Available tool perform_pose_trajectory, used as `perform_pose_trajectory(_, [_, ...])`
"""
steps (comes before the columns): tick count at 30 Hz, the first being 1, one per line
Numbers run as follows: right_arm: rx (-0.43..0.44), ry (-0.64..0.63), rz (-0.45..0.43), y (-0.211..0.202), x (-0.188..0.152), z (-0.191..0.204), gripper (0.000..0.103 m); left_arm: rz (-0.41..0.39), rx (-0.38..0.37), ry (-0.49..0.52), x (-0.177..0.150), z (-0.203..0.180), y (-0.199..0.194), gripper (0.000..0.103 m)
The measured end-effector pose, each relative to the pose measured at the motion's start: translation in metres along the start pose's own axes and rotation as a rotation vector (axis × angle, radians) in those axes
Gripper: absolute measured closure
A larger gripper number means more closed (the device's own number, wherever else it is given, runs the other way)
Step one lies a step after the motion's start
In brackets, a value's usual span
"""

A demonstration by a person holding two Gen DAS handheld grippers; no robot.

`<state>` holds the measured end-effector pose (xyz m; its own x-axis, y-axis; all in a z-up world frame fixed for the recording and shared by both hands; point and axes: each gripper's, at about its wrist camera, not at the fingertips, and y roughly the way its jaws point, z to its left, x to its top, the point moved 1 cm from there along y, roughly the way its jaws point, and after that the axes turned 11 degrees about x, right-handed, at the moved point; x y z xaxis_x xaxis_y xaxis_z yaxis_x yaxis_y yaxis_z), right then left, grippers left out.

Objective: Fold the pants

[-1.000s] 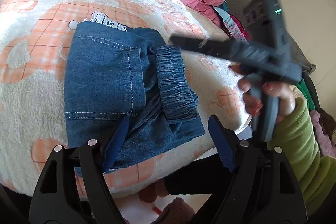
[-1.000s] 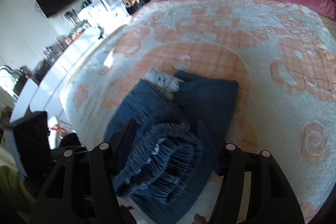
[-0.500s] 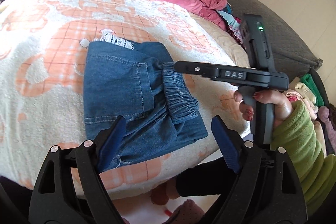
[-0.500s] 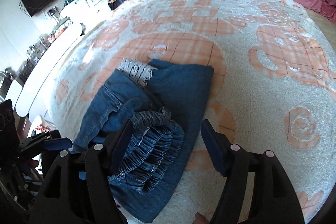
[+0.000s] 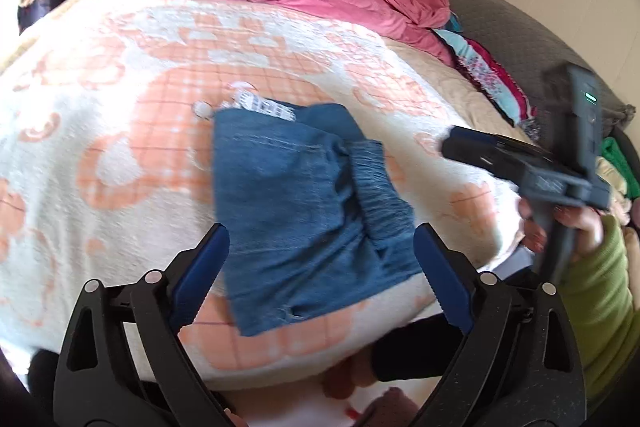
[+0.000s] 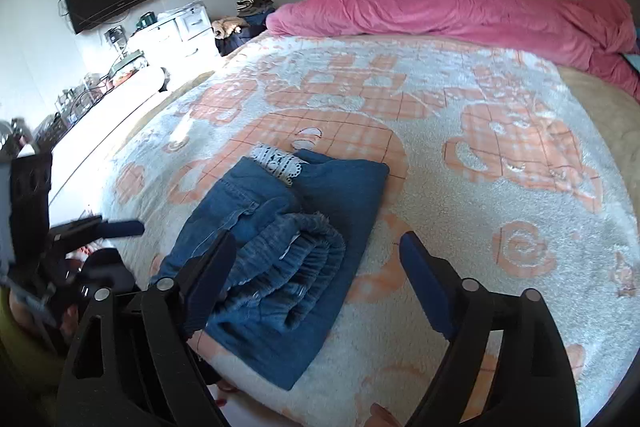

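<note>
Black tongs (image 5: 318,269), blue pads (image 5: 202,269), green sleeve (image 5: 596,311)

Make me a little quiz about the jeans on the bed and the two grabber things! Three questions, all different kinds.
1. True or false: the left gripper is squeezing the folded jeans.
2. Pick one. What pokes out at the far edge of the jeans? A) white lace trim B) a red sock C) a belt buckle
3. Fill in the blank: the pile at the far end of the bed, behind the patterned blanket, is a ____ duvet.

Key
1. False. Its jaws stand wide apart and hold nothing. The right gripper is open and empty too.
2. A, the lace trim.
3. Pink.
</note>
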<state>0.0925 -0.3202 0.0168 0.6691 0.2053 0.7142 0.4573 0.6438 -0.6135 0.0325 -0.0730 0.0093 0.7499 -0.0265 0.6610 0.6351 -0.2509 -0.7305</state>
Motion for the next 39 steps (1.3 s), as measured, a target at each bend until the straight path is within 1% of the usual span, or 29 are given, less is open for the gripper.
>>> perform_pose_trajectory(4, [-0.006,-0.072,-0.008,-0.009,-0.017,0.021,0.019,-0.009,0.038,0.004,0.002,0.01,0.0,0.015])
perform_pose_trajectory(7, [-0.009,-0.14,-0.003,-0.009,-0.029,0.041,0.019,-0.006,0.043,-0.01,0.002,0.018,0.001,0.014])
perform_pose_trajectory(10, [0.006,-0.215,0.01,-0.006,-0.04,0.061,0.019,-0.001,0.051,-0.025,0.003,0.027,0.005,0.013])
perform_pose_trajectory(12, [0.016,-0.286,0.026,-0.002,-0.047,0.076,0.019,0.002,0.058,-0.034,0.002,0.033,0.007,0.013])
perform_pose_trajectory(15, [0.001,-0.395,0.039,0.008,-0.056,0.097,0.019,0.01,0.072,-0.052,0.004,0.043,0.014,0.013])
perform_pose_trajectory(17, [-0.008,-0.467,0.044,0.014,-0.062,0.111,0.02,0.004,0.094,-0.055,0.008,0.048,0.017,0.013])
perform_pose_trajectory(19, [0.002,-0.514,0.047,0.019,-0.066,0.121,0.022,0.0,0.118,-0.048,0.013,0.052,0.022,0.013])
perform_pose_trajectory(20, [0.004,-0.535,0.05,0.022,-0.068,0.126,0.027,0.001,0.119,-0.044,0.017,0.053,0.025,0.02])
perform_pose_trajectory(21, [0.01,-0.552,0.057,0.025,-0.069,0.129,0.028,0.005,0.108,-0.035,0.021,0.052,0.028,0.027])
perform_pose_trajectory(22, [0.012,-0.568,0.063,0.028,-0.07,0.131,0.031,0.01,0.098,-0.026,0.025,0.05,0.032,0.03])
perform_pose_trajectory(23, [0.002,-0.588,0.074,0.032,-0.071,0.134,0.035,0.017,0.086,-0.019,0.028,0.049,0.036,0.036])
perform_pose_trajectory(24, [-0.007,-0.608,0.086,0.036,-0.072,0.136,0.037,0.037,0.071,-0.009,0.031,0.046,0.044,0.043])
perform_pose_trajectory(26, [-0.019,-0.652,0.111,0.045,-0.071,0.14,0.042,0.064,0.054,-0.006,0.035,0.042,0.056,0.046])
perform_pose_trajectory(28, [-0.032,-0.7,0.137,0.055,-0.07,0.144,0.043,0.077,0.06,0.003,0.037,0.038,0.067,0.046])
perform_pose_trajectory(31, [-0.07,-0.78,0.206,0.076,-0.072,0.15,0.044,0.095,0.068,0.005,0.037,0.036,0.078,0.046])
perform_pose_trajectory(33, [-0.091,-0.796,0.258,0.094,-0.077,0.148,0.068,0.106,0.07,0.001,0.034,0.036,0.084,0.046])
perform_pose_trajectory(34, [-0.077,-0.784,0.29,0.102,-0.079,0.146,0.084,0.108,0.071,-0.002,0.034,0.036,0.086,0.046])
perform_pose_trajectory(35, [-0.057,-0.779,0.306,0.104,-0.082,0.145,0.089,0.108,0.071,-0.001,0.033,0.035,0.087,0.046])
perform_pose_trajectory(36, [-0.05,-0.79,0.313,0.103,-0.085,0.146,0.091,0.11,0.07,-0.001,0.032,0.035,0.088,0.045])
perform_pose_trajectory(37, [-0.044,-0.804,0.319,0.1,-0.088,0.148,0.092,0.11,0.07,-0.002,0.031,0.036,0.088,0.045])
perform_pose_trajectory(38, [-0.02,-0.796,0.309,0.095,-0.089,0.149,0.092,0.11,0.072,-0.001,0.031,0.036,0.088,0.045])
perform_pose_trajectory(39, [0.006,-0.762,0.302,0.091,-0.088,0.147,0.092,0.109,0.074,0.0,0.031,0.036,0.088,0.044])
